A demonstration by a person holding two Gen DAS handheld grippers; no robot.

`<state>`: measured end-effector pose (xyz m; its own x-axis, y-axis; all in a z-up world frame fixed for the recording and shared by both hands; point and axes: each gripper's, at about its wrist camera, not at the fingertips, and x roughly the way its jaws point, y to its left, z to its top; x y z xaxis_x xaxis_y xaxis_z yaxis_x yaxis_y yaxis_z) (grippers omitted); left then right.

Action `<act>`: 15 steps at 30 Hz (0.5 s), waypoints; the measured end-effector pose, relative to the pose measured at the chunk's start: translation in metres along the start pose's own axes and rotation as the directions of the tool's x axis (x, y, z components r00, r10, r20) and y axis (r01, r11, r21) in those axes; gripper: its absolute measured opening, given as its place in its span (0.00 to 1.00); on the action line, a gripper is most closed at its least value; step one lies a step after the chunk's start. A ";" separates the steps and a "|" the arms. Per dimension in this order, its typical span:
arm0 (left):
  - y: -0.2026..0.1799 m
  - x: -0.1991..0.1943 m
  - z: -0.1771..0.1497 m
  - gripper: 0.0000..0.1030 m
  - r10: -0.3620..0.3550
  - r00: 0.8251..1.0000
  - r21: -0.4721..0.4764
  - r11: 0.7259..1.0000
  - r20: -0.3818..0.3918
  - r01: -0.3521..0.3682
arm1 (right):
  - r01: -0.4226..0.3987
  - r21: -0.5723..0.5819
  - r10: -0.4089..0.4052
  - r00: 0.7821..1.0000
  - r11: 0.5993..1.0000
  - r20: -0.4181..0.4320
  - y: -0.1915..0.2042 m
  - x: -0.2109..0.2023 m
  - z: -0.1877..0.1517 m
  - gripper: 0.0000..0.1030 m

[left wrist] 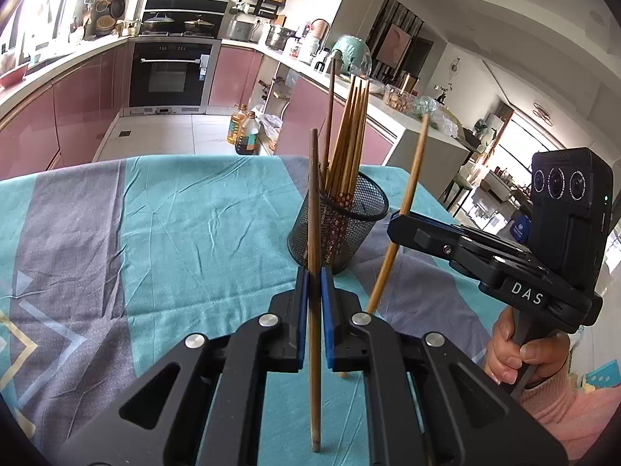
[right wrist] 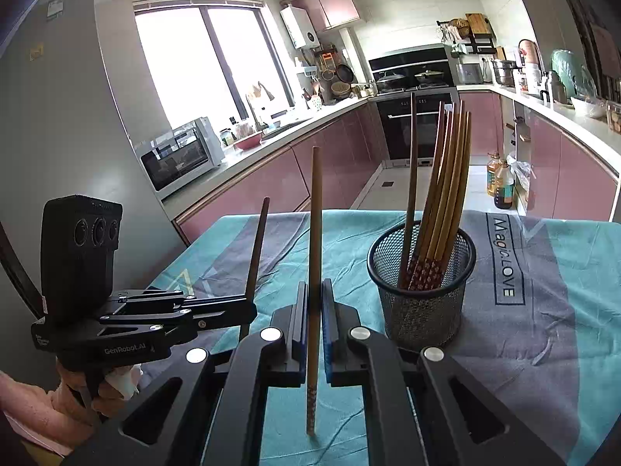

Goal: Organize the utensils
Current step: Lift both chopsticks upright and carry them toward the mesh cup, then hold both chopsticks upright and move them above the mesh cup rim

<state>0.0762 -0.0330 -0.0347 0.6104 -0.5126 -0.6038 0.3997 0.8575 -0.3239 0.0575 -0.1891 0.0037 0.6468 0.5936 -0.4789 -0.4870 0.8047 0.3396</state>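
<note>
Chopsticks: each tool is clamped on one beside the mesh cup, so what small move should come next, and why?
Probably carry the right tool over the mesh cup and lower its light chopstick in. Both sticks stand upright, clear of the cloth; the cup lies nearer this tool, and the left tool's dark chopstick can follow.

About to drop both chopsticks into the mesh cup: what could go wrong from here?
1. The mesh cup already holds a leaning bundle; an incoming tip could snag on it.
2. The left gripper and right gripper each pinch one chopstick at one spot; it may pivot.
3. The light cup could tip.
</note>
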 end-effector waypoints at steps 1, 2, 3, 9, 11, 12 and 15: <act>-0.001 -0.001 0.000 0.07 -0.001 1.000 0.001 1.000 0.002 0.001 | 0.000 0.001 0.000 1.000 1.000 0.004 -0.001 -0.001 0.000 0.05; -0.002 -0.002 0.000 0.07 -0.005 1.000 0.003 1.000 0.003 0.005 | 0.000 0.001 0.000 1.000 1.000 0.008 -0.001 -0.002 0.001 0.05; -0.001 -0.003 0.001 0.07 -0.006 1.000 0.003 1.000 0.004 0.006 | 0.001 0.000 -0.001 1.000 1.000 0.012 -0.002 -0.003 0.001 0.05; -0.003 -0.006 0.003 0.07 -0.010 1.000 0.006 1.000 0.015 0.010 | 0.001 -0.003 0.000 0.999 1.000 0.033 -0.004 -0.010 0.006 0.05; -0.002 -0.006 0.005 0.07 -0.014 1.000 0.006 1.000 0.020 0.014 | 0.001 -0.006 0.000 0.999 1.000 0.038 -0.004 -0.011 0.007 0.05; -0.003 -0.007 0.005 0.07 -0.016 1.000 0.008 1.000 0.024 0.016 | 0.000 -0.007 0.000 0.999 1.000 0.040 -0.004 -0.011 0.008 0.05; -0.003 -0.010 0.007 0.07 -0.023 0.999 0.011 1.000 0.032 0.023 | 0.001 -0.010 -0.001 0.999 1.000 0.048 -0.004 -0.014 0.010 0.05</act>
<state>0.0737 -0.0311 -0.0229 0.6224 -0.5337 -0.5725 0.4213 0.8449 -0.3296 0.0568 -0.2007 0.0169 0.6747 0.5928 -0.4398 -0.4920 0.8053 0.3307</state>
